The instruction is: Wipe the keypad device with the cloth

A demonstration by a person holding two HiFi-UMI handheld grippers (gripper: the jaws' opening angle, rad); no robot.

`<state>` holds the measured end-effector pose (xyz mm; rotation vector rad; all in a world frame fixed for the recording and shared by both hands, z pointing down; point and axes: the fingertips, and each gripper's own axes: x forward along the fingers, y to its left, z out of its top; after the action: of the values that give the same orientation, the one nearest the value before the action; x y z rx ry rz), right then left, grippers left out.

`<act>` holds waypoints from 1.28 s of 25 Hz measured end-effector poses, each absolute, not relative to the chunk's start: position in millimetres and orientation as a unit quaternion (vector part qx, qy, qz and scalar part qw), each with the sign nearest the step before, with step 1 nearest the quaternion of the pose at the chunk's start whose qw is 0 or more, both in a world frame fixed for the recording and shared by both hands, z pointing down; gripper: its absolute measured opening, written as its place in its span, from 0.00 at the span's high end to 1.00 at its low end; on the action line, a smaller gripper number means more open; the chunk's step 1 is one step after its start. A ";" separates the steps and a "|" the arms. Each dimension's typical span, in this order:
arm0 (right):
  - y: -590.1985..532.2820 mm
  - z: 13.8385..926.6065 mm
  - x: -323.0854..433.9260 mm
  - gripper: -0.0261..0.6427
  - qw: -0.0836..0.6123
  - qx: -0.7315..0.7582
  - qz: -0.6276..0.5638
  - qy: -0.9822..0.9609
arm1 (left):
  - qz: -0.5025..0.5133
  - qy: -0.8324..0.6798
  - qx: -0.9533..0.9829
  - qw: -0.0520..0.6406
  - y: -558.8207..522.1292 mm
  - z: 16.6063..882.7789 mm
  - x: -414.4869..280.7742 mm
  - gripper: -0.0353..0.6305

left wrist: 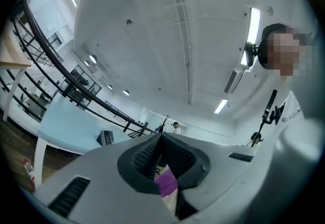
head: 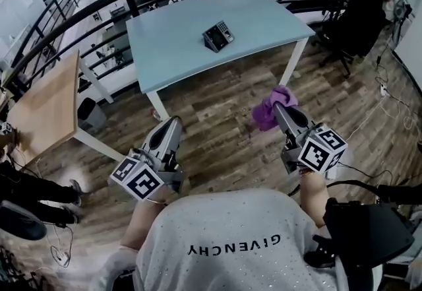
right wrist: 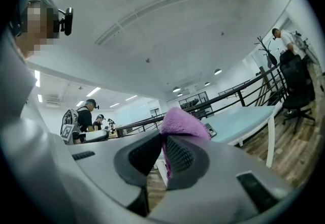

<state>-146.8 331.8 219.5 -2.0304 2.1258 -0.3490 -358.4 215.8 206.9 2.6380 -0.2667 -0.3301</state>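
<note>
The light-blue tabletop (head: 178, 52) stands ahead, and short of its near edge, over the wood floor (head: 221, 148), the left claw (head: 174, 123) is closed on nothing, the right claw (head: 282, 110) clamps the purple cloth (head: 270, 110), and the keypad device (head: 218, 35) sits near the tabletop's middle.

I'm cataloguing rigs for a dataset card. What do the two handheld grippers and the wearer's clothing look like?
Both the left gripper and right gripper have silver-grey, tapering bodies. Each carries a white cube with black square markers. Their fingers have dark ribbed inner faces. The person wears a light grey T-shirt with dark lettering.
</note>
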 end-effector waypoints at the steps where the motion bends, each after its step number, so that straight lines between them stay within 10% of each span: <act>1: 325.0 226.3 -139.7 0.93 0.086 -0.680 -0.120 0.718 | -0.110 -0.109 0.960 0.232 207.9 214.7 -347.7 0.94; 32: 9.8 238.9 16.3 0.93 0.068 -0.627 -0.163 0.759 | -0.063 -0.079 0.960 0.260 -71.1 225.0 -131.4 0.94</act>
<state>16.3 9.8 238.9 -1.8877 2.2865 -0.4926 -131.4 -71.1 225.0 2.6007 -0.2134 -0.1693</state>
